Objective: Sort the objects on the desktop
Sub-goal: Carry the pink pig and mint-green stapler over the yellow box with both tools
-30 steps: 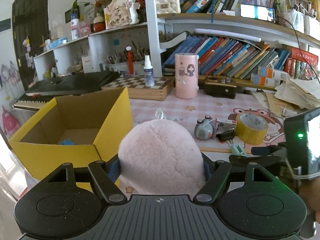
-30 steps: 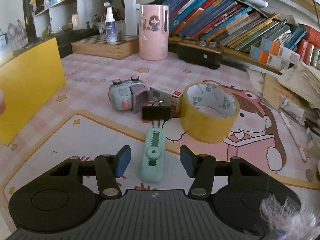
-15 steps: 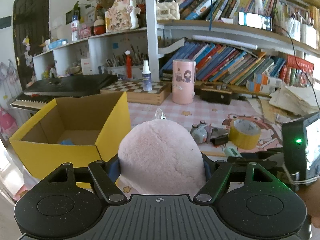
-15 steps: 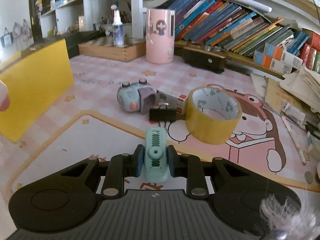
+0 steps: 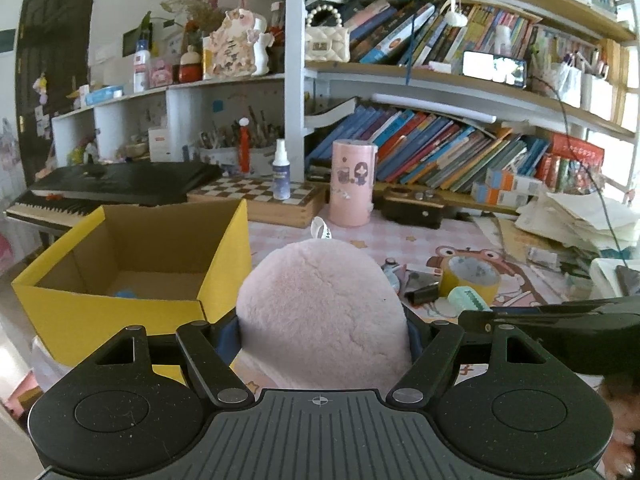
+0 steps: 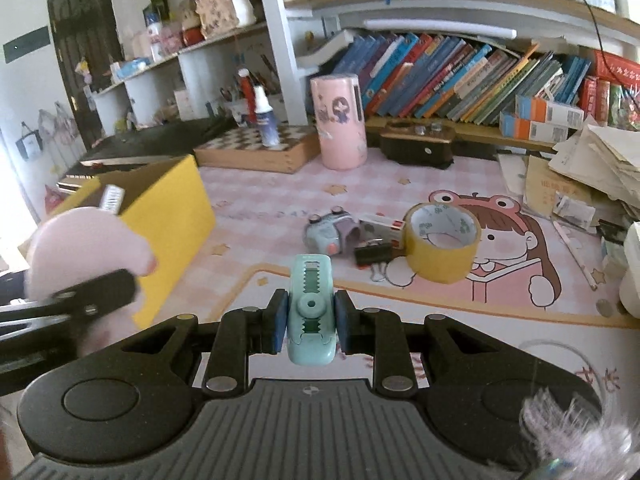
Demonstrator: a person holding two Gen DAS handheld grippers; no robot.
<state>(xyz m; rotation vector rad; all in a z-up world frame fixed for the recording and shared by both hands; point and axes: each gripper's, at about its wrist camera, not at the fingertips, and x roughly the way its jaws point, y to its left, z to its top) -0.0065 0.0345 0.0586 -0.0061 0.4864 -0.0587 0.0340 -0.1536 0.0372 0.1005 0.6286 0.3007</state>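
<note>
Left gripper (image 5: 322, 334) clenched on a pink plush toy (image 5: 324, 312): rounded, fuzzy, pale pink, with a white label loop at its top; blue pads press into both its flanks. It is held off the desk, just right of the yellow cardboard box (image 5: 100, 312), which stands open at 9 o'clock with a small blue item on its floor. Right gripper (image 6: 308, 322) clenched on a mint-green correction tape dispenser (image 6: 311, 312): slim, rounded body, toothed window along its top, round hub at centre, nose pointing to 12 o'clock, raised clear of the pink cartoon desk mat (image 6: 440, 184). Still lying on the mat, around 1 o'clock of the dispenser: yellow tape roll (image 6: 442, 248) on its side, black binder clip (image 6: 372, 254) touching it, small blue-grey toy camera (image 6: 330, 234), flat white-and-red box (image 6: 380, 226).
</note>
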